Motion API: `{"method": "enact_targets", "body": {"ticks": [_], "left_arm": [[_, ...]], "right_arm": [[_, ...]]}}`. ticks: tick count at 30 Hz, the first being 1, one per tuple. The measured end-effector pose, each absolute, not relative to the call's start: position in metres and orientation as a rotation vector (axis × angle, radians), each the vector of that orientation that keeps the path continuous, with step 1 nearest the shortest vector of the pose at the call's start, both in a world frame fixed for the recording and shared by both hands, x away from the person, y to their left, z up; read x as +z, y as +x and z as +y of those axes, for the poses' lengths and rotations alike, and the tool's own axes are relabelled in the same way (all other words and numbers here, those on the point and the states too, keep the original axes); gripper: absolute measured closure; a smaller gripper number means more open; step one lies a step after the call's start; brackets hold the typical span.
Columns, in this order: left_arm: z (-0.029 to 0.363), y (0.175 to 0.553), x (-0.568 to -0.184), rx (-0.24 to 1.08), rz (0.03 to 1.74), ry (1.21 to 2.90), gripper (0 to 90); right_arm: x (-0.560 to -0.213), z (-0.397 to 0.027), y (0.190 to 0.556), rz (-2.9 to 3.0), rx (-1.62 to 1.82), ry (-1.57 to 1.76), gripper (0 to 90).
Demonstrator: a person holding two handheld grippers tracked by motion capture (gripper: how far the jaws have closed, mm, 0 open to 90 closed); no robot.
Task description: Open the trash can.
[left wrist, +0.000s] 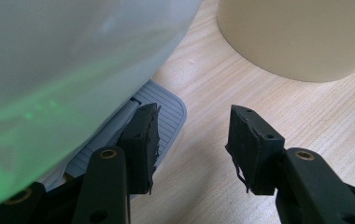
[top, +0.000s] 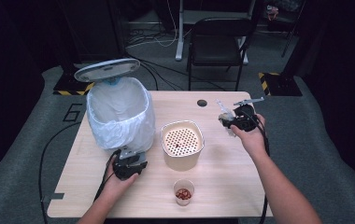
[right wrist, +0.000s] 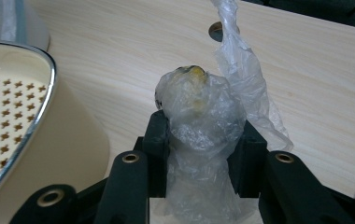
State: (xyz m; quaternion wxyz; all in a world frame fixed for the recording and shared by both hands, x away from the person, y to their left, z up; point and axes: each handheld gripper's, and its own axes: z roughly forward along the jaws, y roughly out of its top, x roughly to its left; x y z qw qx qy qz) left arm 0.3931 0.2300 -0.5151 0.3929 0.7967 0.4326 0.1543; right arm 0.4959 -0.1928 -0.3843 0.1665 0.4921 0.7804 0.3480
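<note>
Bag (right wrist: 203, 121): crumpled clear plastic with something yellowish inside, clamped between the jaws of the right tool (right wrist: 202, 154), held above the counter (top: 222, 182) at about 2 o'clock from the strainer pot (top: 181, 143). A loose tail of the bag sticks up. Left tool (left wrist: 192, 140): on the pedal (left wrist: 166, 116) of the bin (top: 119, 114), jaws apart with nothing between them. Bin lid (top: 106, 70) up. Cup (top: 183, 191) at 6 o'clock from the pot.
</note>
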Motion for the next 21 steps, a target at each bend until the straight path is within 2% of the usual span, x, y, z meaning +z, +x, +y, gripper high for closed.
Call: {"method": "enact_targets", "body": {"ticks": [10,21], "left_arm": [[0.230,0.393,-0.515,0.391,1.098,2.022,53.2],[0.229,0.393,-0.515,0.387,1.106,2.012,53.2]], "right_arm": [[-0.348,-0.195,0.487,2.229,1.036,1.336,64.3],[-0.326,-0.187,0.482,2.242,1.049,1.307,64.3]]}}
